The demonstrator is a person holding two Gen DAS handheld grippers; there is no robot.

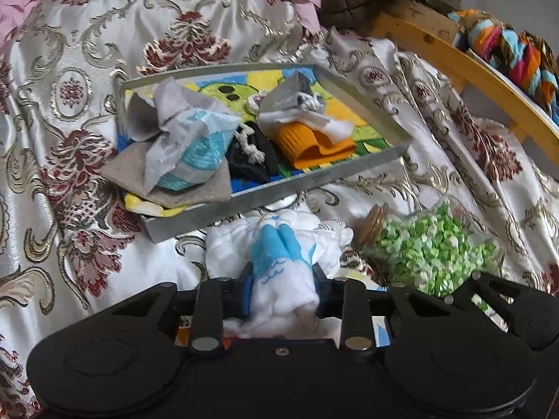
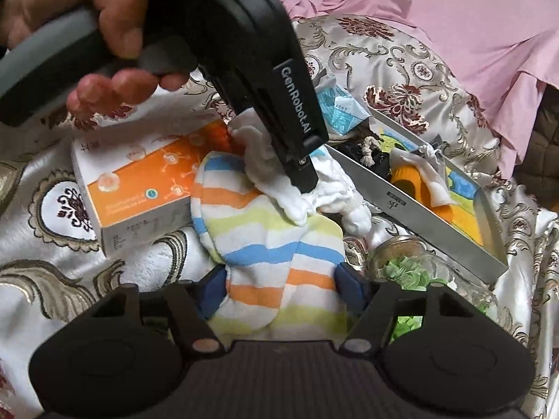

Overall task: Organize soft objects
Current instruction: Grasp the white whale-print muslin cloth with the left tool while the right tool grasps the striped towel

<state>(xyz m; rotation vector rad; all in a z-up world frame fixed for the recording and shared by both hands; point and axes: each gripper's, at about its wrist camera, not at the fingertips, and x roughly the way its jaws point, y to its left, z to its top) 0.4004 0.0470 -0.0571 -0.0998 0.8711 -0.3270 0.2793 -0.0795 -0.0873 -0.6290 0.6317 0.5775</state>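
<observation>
Socks on the bed, one in each gripper, just short of the tray.

Left gripper [image 1: 283,286] is clamped on a white sock with blue markings [image 1: 279,269], which lies bunched on the patterned bedspread [image 1: 70,139] just in front of the metal tray [image 1: 314,181]. Right gripper [image 2: 281,279] has its pads against a striped sock [image 2: 265,241] beside an orange box [image 2: 139,181]; the grip looks looser there, the fabric only lightly pinched. Judged from this, the step in hand is the pick-up. Next comes a firm squeeze on the striped sock, then a lift clear of the glass jar of green bits [image 1: 429,248] and over the tray's near wall, to set both among the cloths already inside.
</observation>
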